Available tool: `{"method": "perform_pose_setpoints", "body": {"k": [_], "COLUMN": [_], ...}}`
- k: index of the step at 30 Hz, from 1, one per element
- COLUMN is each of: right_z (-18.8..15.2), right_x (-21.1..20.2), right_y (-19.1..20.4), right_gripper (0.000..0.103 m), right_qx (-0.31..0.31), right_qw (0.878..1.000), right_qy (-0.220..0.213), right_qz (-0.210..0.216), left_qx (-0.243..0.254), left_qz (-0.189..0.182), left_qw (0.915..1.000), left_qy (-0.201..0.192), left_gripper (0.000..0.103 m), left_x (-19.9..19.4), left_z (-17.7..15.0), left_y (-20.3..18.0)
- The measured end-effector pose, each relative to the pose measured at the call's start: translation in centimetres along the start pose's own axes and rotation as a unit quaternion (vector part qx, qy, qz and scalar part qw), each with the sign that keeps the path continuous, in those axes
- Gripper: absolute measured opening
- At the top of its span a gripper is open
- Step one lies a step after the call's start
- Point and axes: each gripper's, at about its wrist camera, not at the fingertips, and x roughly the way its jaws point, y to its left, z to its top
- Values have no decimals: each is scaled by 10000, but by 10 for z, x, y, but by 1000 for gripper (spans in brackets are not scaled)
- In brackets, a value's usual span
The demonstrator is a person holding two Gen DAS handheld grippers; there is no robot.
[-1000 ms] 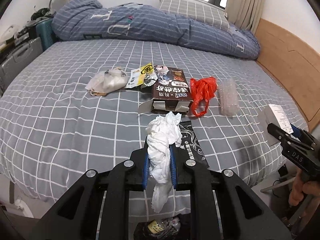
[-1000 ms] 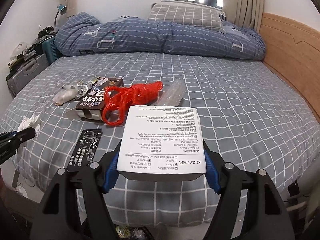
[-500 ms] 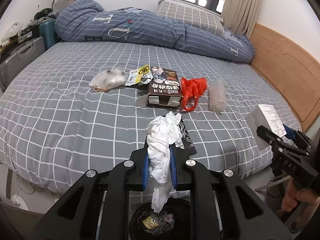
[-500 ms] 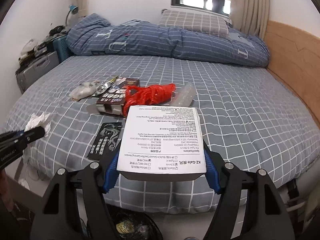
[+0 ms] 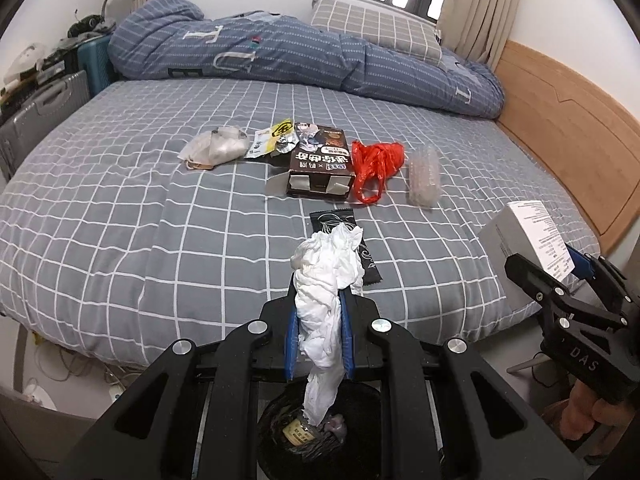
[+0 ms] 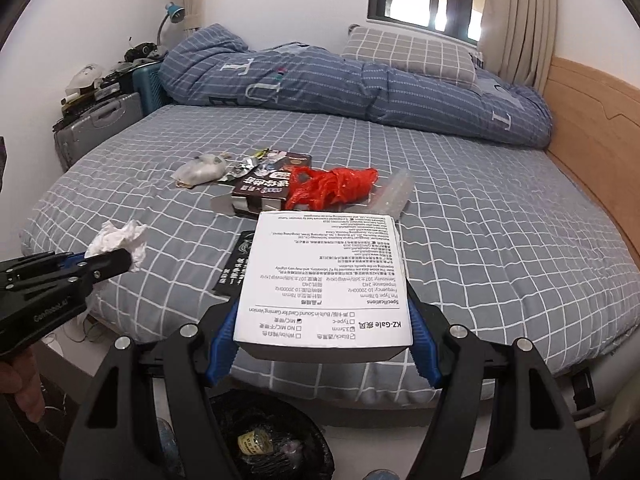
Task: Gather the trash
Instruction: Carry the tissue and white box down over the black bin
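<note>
My left gripper (image 5: 319, 312) is shut on a crumpled white tissue (image 5: 326, 276) whose tail hangs down over a black-lined trash bin (image 5: 320, 432) on the floor. My right gripper (image 6: 324, 320) is shut on a white printed box (image 6: 326, 276), held off the foot of the bed above the same bin (image 6: 264, 440). On the grey checked bed (image 5: 120, 216) lie a black wrapper (image 5: 340, 224), a dark brown carton (image 5: 320, 162), a red plastic bag (image 5: 376, 164), a clear plastic piece (image 5: 424, 176), a white bag (image 5: 216, 146) and a yellow wrapper (image 5: 270, 140).
A rolled blue duvet (image 5: 300, 60) and a checked pillow (image 5: 376, 28) lie at the far side. A wooden headboard (image 5: 560, 128) runs along the right. Suitcases (image 5: 44, 108) stand at the left. Cables lie on the floor (image 5: 72, 368) under the bed's edge.
Both grippers have drawn back from the bed with their loads. The trash bin has come further into view beneath them.
</note>
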Motion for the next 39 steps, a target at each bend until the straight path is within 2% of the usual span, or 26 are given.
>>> {"method": "perform_pose_setpoints", "body": {"k": [11, 20, 30, 39], "right_z": [-15, -34, -58, -89], "right_x": [-23, -42, -55, -52], "right_y": [9, 14, 21, 27], "right_gripper": [67, 67, 67, 67], "right_qx": [100, 267, 402, 416], "right_qw": [9999, 9995, 9982, 9964], "right_qy": [5, 131, 425, 730], "right_qz": [85, 128, 162, 105], "left_qx": [-38, -189, -91, -214], "left_qz": [-4, 44, 87, 158], "left_qw": [10000, 9997, 9991, 9977], "left_qy": [-4, 155, 406, 630], "left_gripper": [16, 16, 16, 16], "left_x": [-22, -37, -47, -45], "left_z": [-16, -42, -70, -99], "left_y": [-6, -2, -9, 3]}}
